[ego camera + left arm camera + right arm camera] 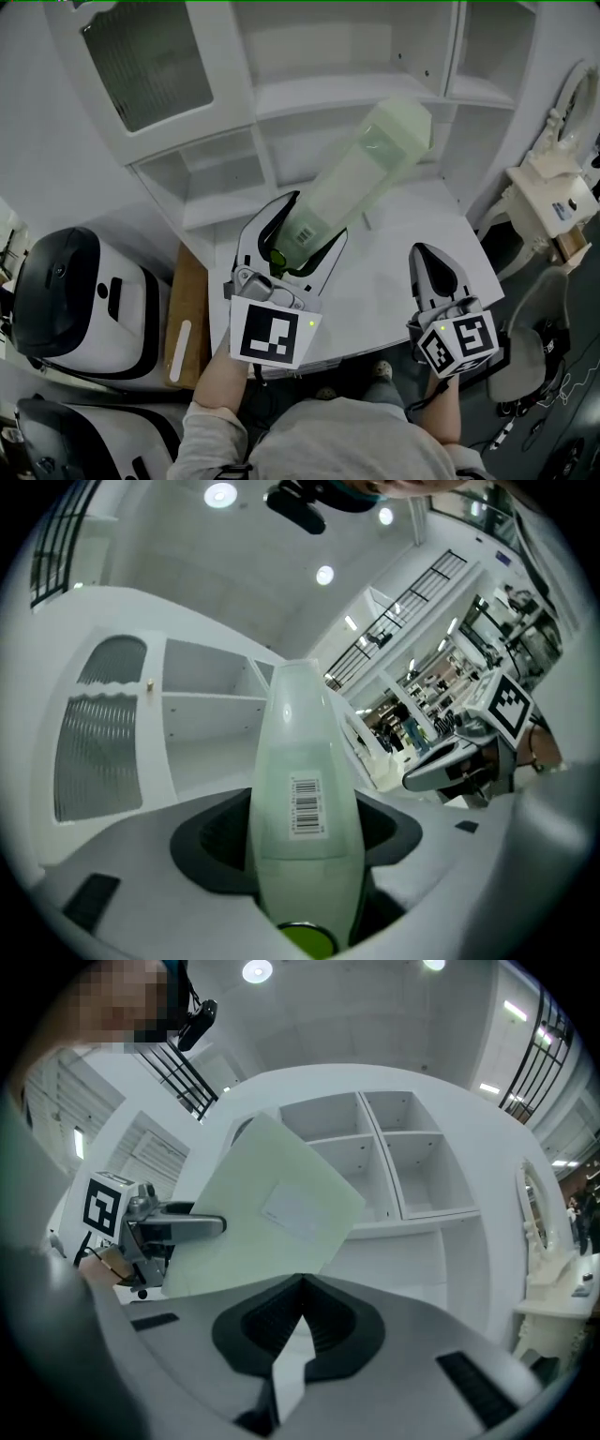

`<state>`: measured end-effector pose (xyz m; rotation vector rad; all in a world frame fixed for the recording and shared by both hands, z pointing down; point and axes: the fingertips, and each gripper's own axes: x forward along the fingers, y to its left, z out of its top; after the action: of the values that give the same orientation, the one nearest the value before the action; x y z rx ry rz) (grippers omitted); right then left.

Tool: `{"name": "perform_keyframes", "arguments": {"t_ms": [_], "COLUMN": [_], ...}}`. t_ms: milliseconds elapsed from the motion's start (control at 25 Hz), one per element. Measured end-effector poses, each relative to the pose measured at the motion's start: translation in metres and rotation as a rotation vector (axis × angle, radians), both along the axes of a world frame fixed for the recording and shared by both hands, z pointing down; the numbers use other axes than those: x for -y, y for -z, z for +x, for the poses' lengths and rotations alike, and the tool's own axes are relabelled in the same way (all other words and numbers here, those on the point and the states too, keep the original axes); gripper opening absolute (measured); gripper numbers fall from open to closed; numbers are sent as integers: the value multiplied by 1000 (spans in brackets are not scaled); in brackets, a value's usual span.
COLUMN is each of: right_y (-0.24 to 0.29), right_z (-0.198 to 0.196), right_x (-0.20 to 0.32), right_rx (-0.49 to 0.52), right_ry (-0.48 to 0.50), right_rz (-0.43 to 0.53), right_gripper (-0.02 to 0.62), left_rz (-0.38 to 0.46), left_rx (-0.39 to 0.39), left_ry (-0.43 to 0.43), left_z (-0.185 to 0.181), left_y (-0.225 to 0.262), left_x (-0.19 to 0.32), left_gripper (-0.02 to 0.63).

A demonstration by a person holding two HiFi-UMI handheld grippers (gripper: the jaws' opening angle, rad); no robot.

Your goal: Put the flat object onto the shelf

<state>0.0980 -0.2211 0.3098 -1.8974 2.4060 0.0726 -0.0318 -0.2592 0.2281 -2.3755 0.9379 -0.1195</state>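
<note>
**Head view.** The left gripper (314, 217) pinches the cap end of a pale green flat bottle (370, 164). A white barcode label (302, 234) sits near the green cap (278, 255); its digits are too small to read. The bottle is lifted off the white table (394, 281) and slants up towards the white shelf (309, 94); whether its far end touches the shelf cannot be told. The right gripper (424, 251) hangs over the table's right part with its jaws pressed together, holding nothing. Each gripper carries a cube with black-and-white square markers. Two white-and-black machines (75, 291) stand on the floor at the left, beside a wooden board (187, 328).

**Left gripper view.** The jaws of the left gripper (300, 841) are spread wide and clamp the flat bottle (300, 752) on both sides. The barcode label (307, 805) faces the camera, above the green cap (305, 941). Behind are the shelf (206, 733) and its slatted door (94, 752). The right gripper (450, 766) shows at the right, under round ceiling lights.

**Right gripper view.** The jaw tips of the right gripper (302, 1283) meet with nothing between them. At the left, the left gripper (187, 1225) holds the flat bottle (272, 1204) broadside, showing a pale label (292, 1211) with no legible print, in front of the shelf (412, 1166) and its open compartments.
</note>
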Motion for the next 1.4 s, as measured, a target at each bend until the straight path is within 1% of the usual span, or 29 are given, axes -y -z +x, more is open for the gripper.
{"name": "perform_keyframes", "arguments": {"t_ms": [120, 280, 400, 520, 600, 720, 840, 960, 1080, 1240, 1400], "right_y": [6, 15, 19, 23, 25, 26, 27, 29, 33, 36, 37], "right_z": [6, 19, 28, 39, 47, 57, 68, 78, 86, 93, 95], "right_x": [8, 17, 23, 29, 32, 36, 41, 46, 50, 54, 56], "right_rx": [-6, -1, -4, -8, -8, -4, 4, 8, 11, 14, 12], "right_ry": [20, 41, 56, 69, 74, 80, 85, 91, 99, 110, 125], "right_rz": [11, 30, 40, 48, 52, 57, 60, 67, 80, 93, 96], "right_gripper": [8, 8, 8, 8, 8, 8, 8, 8, 8, 8, 8], "left_rz": [90, 205, 290, 394, 441, 427, 429, 473, 527, 553, 565], "left_rx": [94, 216, 296, 375, 412, 438, 489, 546, 587, 613, 620], "left_ry": [31, 49, 73, 109, 126, 113, 114, 129, 166, 214, 237], "left_z": [10, 29, 43, 58, 66, 77, 89, 101, 109, 113, 115], "left_y": [16, 34, 47, 60, 68, 76, 80, 83, 89, 98, 107], "left_x": [0, -3, -4, -5, -4, -4, -8, -13, -11, 0, 2], "left_gripper": [301, 301, 301, 301, 301, 301, 301, 301, 301, 301, 301]}}
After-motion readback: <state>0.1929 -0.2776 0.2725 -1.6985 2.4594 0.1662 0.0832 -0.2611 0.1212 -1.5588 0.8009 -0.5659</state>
